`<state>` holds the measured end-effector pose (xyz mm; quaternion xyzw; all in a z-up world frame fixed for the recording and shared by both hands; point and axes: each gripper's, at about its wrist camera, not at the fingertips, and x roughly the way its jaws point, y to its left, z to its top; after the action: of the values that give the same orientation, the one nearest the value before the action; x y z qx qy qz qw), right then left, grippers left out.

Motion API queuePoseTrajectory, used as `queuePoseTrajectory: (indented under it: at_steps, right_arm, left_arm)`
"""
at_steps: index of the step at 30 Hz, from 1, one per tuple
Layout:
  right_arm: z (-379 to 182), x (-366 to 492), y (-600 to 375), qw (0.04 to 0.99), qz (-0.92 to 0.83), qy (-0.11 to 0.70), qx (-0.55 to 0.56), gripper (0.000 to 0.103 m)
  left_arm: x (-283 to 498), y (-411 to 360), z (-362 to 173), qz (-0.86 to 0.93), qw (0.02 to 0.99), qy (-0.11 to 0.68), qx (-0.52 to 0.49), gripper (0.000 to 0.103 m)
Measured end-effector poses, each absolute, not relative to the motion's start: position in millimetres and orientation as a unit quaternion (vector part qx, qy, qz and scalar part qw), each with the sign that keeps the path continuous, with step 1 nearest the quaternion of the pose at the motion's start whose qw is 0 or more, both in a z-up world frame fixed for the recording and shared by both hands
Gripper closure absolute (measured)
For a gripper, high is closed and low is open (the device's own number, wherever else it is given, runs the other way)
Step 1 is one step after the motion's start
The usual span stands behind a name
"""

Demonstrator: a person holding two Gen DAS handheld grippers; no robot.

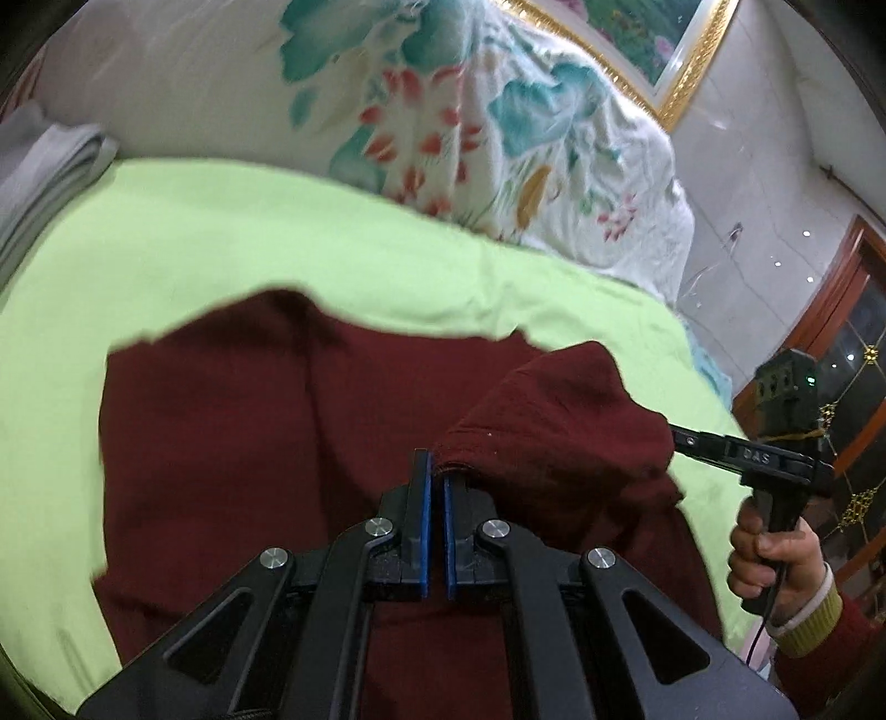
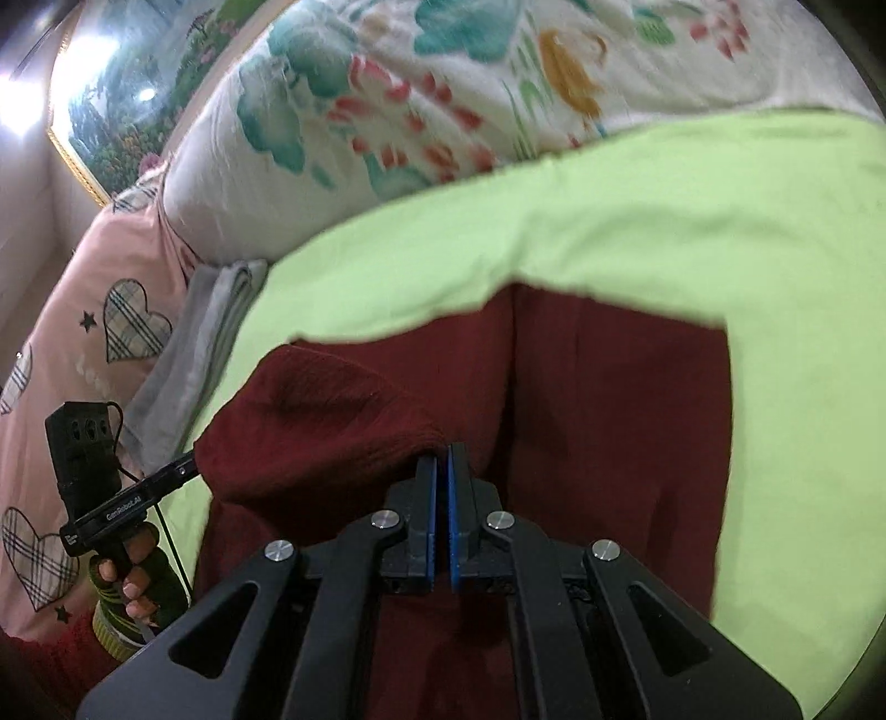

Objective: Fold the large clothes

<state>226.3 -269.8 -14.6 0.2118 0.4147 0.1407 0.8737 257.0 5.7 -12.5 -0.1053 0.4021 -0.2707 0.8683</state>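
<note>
left tongs [image 1: 437, 471] and right tongs [image 2: 442, 462] clenched on maroon garment [image 1: 232, 421] hem, lime sheet [image 1: 277, 232] bare around

A lime-green sheet [image 1: 277, 238] is spread ahead of the gripper, a floral quilt [image 1: 498, 138] heaped beyond, a gold-framed picture [image 1: 664, 50] hung above.

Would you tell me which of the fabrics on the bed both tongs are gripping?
The dark red garment: both the left tongs and the right tongs pinch its lifted fold. The lime green sheet, floral quilt and folded grey cloth lie untouched.
</note>
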Motion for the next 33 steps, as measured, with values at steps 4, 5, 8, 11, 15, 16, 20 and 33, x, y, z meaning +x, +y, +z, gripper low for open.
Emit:
queuePoseTrajectory:
  at_steps: [4, 5, 8, 11, 15, 16, 20, 33]
  right_arm:
    - [-29.6, 210.1, -259.5, 0.875, 0.135, 0.415, 0.210, 0.098]
    - [-30.9, 206.5, -257.8, 0.874, 0.137, 0.415, 0.212, 0.098]
    - [-33.9, 200.1, -254.8, 0.872, 0.134, 0.420, 0.212, 0.098]
    - [-40.0, 192.4, -255.7, 0.864, 0.131, 0.436, 0.215, 0.096]
    - [-42.9, 176.6, -259.7, 0.857, 0.126, 0.447, 0.221, 0.096]
    - [-42.4, 173.4, -262.1, 0.855, 0.128, 0.447, 0.229, 0.095]
    - [-38.6, 168.8, -276.8, 0.847, 0.136, 0.427, 0.286, 0.077]
    - [-69.6, 211.0, -273.7, 0.806, 0.138, 0.450, 0.360, 0.069]
  left_arm:
    - [241.7, 18.3, -34.8, -0.261, 0.861, 0.420, -0.118, 0.100]
    - [237.1, 21.4, -38.2, -0.259, 0.860, 0.423, -0.121, 0.100]
    - [230.0, 28.9, -45.6, -0.255, 0.855, 0.432, -0.131, 0.100]
    - [224.5, 39.6, -50.2, -0.251, 0.848, 0.444, -0.147, 0.093]
    - [221.0, 57.3, -49.9, -0.253, 0.833, 0.457, -0.185, 0.072]
    - [220.7, 62.1, -48.7, -0.257, 0.828, 0.456, -0.201, 0.069]
    - [229.0, 64.3, -48.4, -0.282, 0.802, 0.464, -0.249, 0.051]
    - [261.4, 14.6, -73.8, -0.323, 0.747, 0.515, -0.270, 0.082]
